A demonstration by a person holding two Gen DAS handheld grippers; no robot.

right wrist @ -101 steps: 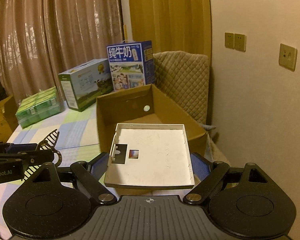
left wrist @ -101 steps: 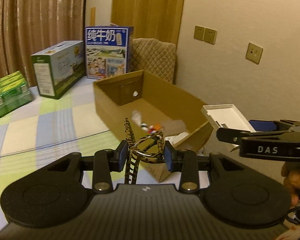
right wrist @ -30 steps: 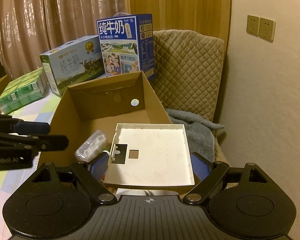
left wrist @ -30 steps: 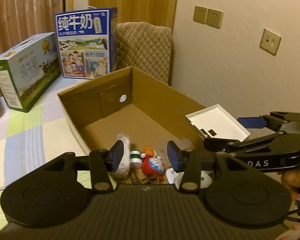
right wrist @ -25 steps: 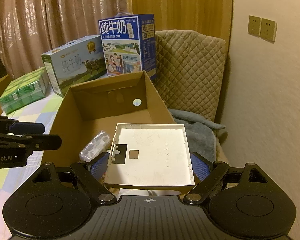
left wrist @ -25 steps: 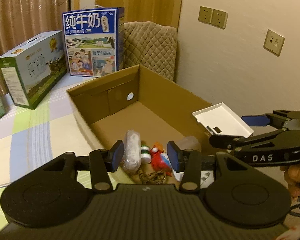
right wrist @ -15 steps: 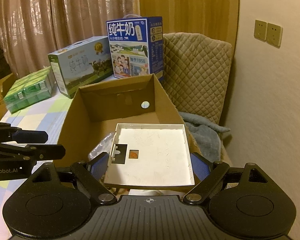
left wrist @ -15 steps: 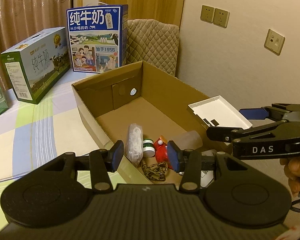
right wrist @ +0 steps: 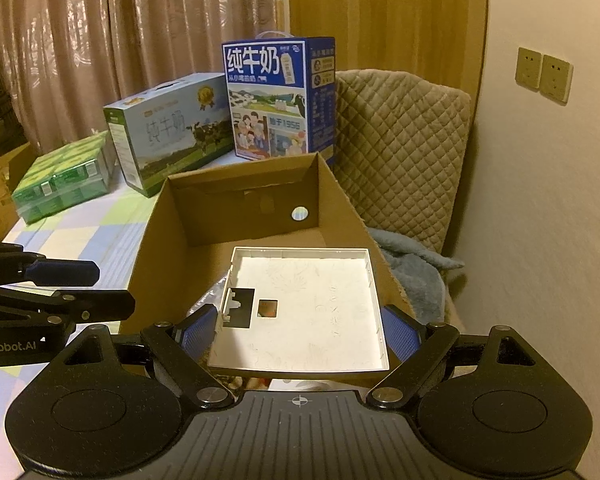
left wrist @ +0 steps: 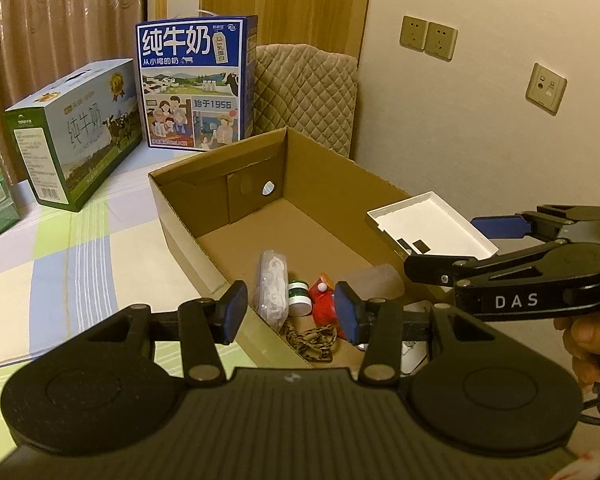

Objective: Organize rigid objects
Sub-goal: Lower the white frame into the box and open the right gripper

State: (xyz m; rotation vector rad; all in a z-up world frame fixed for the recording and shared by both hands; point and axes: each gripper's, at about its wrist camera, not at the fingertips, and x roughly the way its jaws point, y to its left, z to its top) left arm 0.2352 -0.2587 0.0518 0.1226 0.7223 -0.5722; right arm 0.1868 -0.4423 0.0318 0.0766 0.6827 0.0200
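An open cardboard box (left wrist: 188, 216) stands on the chequered cloth. Inside it lie a clear bag of white parts (left wrist: 272, 288), a small green-and-white bottle (left wrist: 298, 300), a red toy (left wrist: 324, 304) and a leopard-print clip (left wrist: 312, 340). My left gripper (left wrist: 290, 314) hovers over the box's near corner, open, with nothing between its pads. My right gripper (right wrist: 300, 332) is shut on a white square plastic tray (right wrist: 316, 304), held flat above the box's right side. The same tray (left wrist: 424, 224) shows in the left wrist view.
A blue milk carton (left wrist: 196, 84), a green-and-white carton (left wrist: 72, 132) and a green pack (right wrist: 64, 176) stand behind the box. A quilted chair (right wrist: 400, 140) with a grey blanket (right wrist: 412, 264) sits to the right, by the wall. A hand (left wrist: 588, 340) grips the right tool.
The left gripper held the leopard-print clip some seconds ago; the clip now lies in the box. Over the last second the left gripper drew back from the box. The right keeps the tray.
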